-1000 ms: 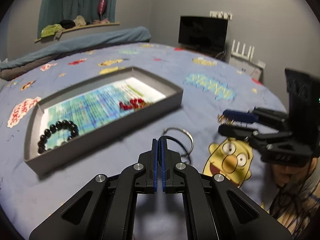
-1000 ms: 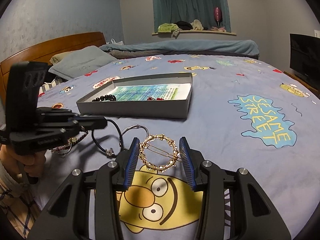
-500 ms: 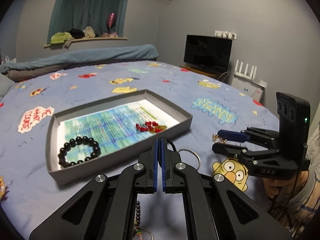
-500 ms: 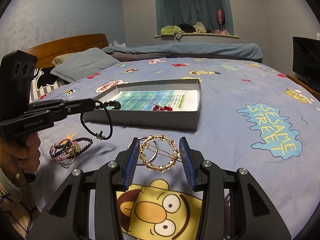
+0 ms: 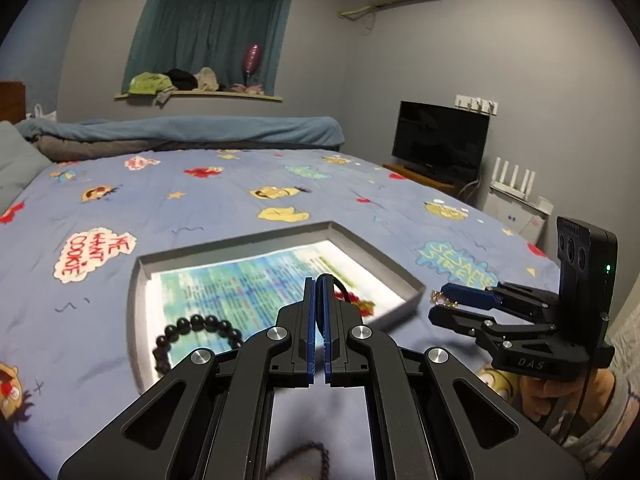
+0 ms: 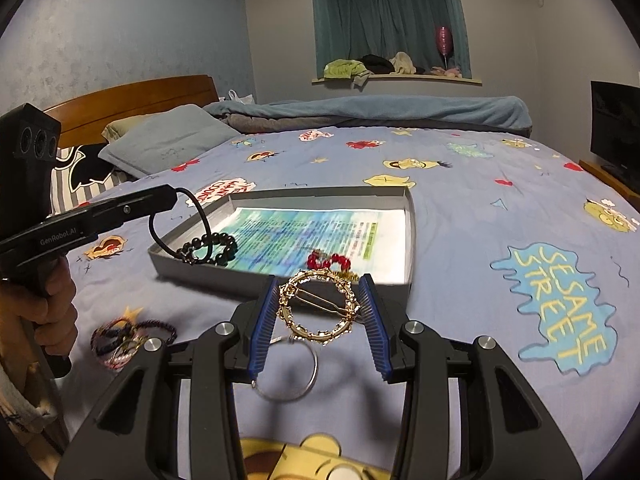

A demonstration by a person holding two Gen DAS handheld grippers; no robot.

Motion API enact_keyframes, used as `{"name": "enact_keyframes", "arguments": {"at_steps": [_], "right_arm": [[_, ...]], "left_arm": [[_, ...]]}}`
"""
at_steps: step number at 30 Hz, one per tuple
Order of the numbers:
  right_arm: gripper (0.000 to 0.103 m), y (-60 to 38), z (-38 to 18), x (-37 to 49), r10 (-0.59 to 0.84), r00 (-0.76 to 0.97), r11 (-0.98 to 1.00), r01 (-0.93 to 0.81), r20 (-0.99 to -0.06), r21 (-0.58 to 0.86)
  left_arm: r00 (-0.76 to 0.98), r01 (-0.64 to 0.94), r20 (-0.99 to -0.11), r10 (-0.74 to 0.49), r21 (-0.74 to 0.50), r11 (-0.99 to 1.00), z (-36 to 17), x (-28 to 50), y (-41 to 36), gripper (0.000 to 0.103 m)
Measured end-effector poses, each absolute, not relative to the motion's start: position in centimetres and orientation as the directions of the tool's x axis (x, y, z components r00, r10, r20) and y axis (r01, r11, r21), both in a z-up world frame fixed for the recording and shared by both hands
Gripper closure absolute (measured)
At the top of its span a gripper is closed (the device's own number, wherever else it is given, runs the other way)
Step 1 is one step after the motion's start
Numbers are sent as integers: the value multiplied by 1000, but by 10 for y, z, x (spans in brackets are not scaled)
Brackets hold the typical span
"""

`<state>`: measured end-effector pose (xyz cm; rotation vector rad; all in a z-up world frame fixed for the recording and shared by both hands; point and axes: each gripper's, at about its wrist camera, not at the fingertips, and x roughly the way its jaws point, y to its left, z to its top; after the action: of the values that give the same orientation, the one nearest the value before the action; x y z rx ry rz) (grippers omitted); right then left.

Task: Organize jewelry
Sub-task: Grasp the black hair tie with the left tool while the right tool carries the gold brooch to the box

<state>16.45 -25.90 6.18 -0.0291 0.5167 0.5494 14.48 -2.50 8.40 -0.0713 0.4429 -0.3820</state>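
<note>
Both grippers lifted, jewelry now up by the tray

Since 1 s ago the round gold filigree hair clip [image 6: 318, 307] left the sheet; it's pinched between the right gripper [image 6: 319, 322] fingers, near the grey cardboard tray [image 6: 410, 216] front edge. Left gripper [image 5: 319, 330], pressed together, dangles 1 thin black cord loop [image 6: 182, 226] over the tray's left end. Inside: 1 black bead bracelet [image 6: 214, 246], 1 red bead piece [image 6: 330, 261].

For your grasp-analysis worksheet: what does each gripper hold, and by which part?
Left gripper: thin black cord bracelet, pinched at its top so the loop dangles. Right gripper: round gold hair clip, gripped across its rim's opposite sides.
</note>
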Motion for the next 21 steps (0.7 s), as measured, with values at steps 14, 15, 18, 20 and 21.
{"name": "enact_keyframes", "arguments": {"at_steps": [14, 15, 18, 20, 21], "right_arm": [[62, -243, 66, 212, 482, 732, 860, -499, -481, 102], [62, -242, 66, 214, 483, 730, 860, -499, -484, 106], [62, -238, 63, 220, 483, 723, 859, -500, -494, 109], [62, -235, 60, 226, 481, 716, 860, -498, -506, 111], [62, -234, 57, 229, 479, 712, 860, -497, -513, 114]], "left_arm": [[823, 306, -453, -344, -157, 939, 74, 193, -18, 99], [817, 304, -464, -341, -156, 940, 72, 197, -19, 99], [807, 292, -490, -331, -156, 944, 66, 204, -19, 99], [795, 288, -509, -329, -160, 944, 61, 207, -20, 99], [790, 287, -519, -327, -158, 945, 58, 208, -21, 99]]}}
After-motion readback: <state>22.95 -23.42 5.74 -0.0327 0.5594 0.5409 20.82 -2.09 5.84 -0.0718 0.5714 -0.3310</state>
